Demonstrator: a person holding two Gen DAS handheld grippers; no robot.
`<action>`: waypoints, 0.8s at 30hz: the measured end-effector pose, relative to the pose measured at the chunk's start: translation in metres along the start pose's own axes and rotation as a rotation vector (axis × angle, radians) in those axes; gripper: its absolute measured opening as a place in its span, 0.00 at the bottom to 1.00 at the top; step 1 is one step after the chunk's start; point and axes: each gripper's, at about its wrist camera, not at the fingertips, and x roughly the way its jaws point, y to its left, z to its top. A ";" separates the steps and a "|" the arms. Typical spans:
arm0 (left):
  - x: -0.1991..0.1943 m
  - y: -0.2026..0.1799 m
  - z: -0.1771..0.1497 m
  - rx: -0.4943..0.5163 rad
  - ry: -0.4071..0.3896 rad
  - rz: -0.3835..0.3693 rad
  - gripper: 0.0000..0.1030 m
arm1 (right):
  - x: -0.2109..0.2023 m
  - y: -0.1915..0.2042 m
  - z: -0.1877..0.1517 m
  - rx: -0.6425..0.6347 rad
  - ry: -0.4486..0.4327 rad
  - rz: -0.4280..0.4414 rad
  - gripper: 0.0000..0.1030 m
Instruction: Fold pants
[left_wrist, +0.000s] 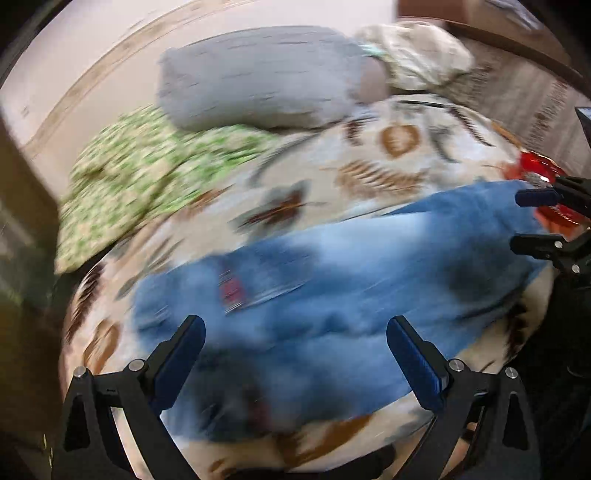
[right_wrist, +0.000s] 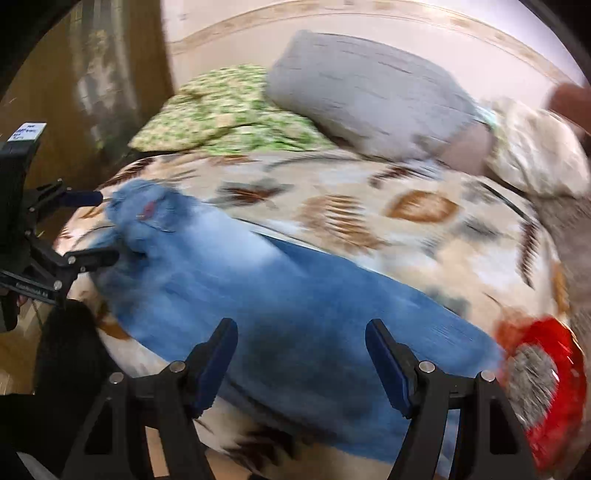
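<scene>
soft blue denim pants (left_wrist: 332, 280) lie in a long band across a leaf-patterned bedspread (left_wrist: 369, 162). left gripper (left_wrist: 295, 354) and right gripper (right_wrist: 301, 354) both gape wide above the cloth, empty. far off sits a plump grey pillow (right_wrist: 369, 96).

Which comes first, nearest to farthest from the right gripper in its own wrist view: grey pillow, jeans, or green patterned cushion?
1. Jeans, directly under the right gripper.
2. Grey pillow, far end of the bed, centre-right.
3. Green patterned cushion, far left; close to the pillow's distance, ranked loosely.
</scene>
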 end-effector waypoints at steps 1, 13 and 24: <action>-0.001 0.012 -0.007 -0.018 0.010 0.020 0.96 | 0.007 0.014 0.007 -0.021 0.000 0.026 0.73; 0.021 0.091 -0.058 -0.192 0.062 0.064 0.96 | 0.085 0.153 0.047 -0.135 0.054 0.223 0.73; 0.085 0.137 -0.038 -0.222 0.082 -0.041 0.96 | 0.146 0.207 0.074 -0.252 0.104 0.169 0.73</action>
